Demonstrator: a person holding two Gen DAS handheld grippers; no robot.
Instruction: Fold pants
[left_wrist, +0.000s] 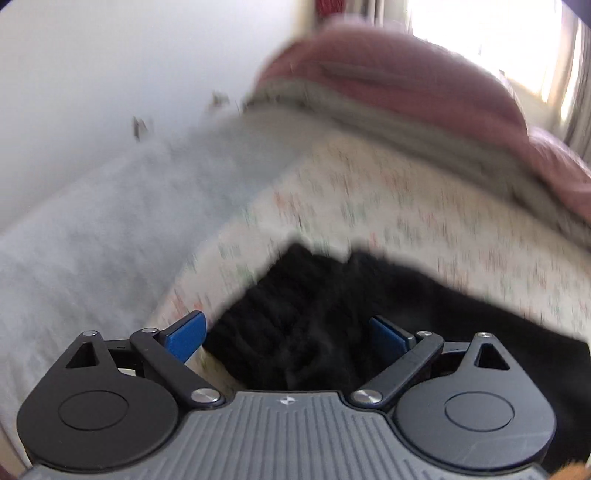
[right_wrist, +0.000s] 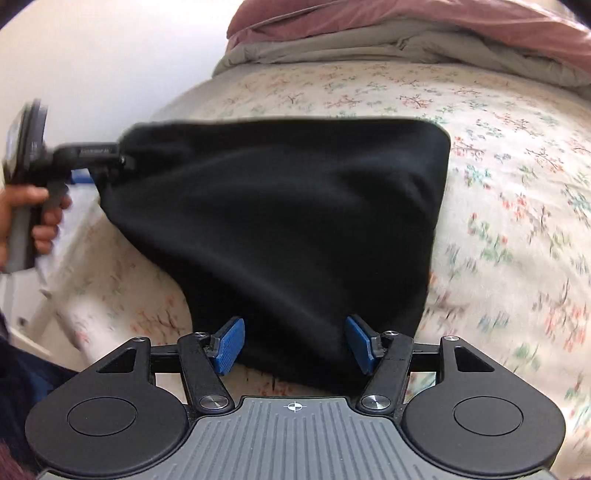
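Note:
The black pants (right_wrist: 295, 206) lie folded on the flowered bedsheet (right_wrist: 498, 184). In the right wrist view my right gripper (right_wrist: 295, 343) is open over their near corner. The cloth runs between its blue pads (right_wrist: 231, 345), which do not press on it. A hand holds my left gripper (right_wrist: 110, 162) at the pants' left corner, and creases fan out from there. In the blurred left wrist view my left gripper (left_wrist: 288, 336) is open very wide, with a bunched, ribbed end of the pants (left_wrist: 295, 325) lying between its pads (left_wrist: 186, 338).
A pink duvet (right_wrist: 406, 18) over a grey blanket (right_wrist: 369, 48) is heaped at the far end of the bed. The mattress edge (left_wrist: 207, 266) drops to pale floor (left_wrist: 92, 240) on the left. A bright window (left_wrist: 480, 37) is at the back right.

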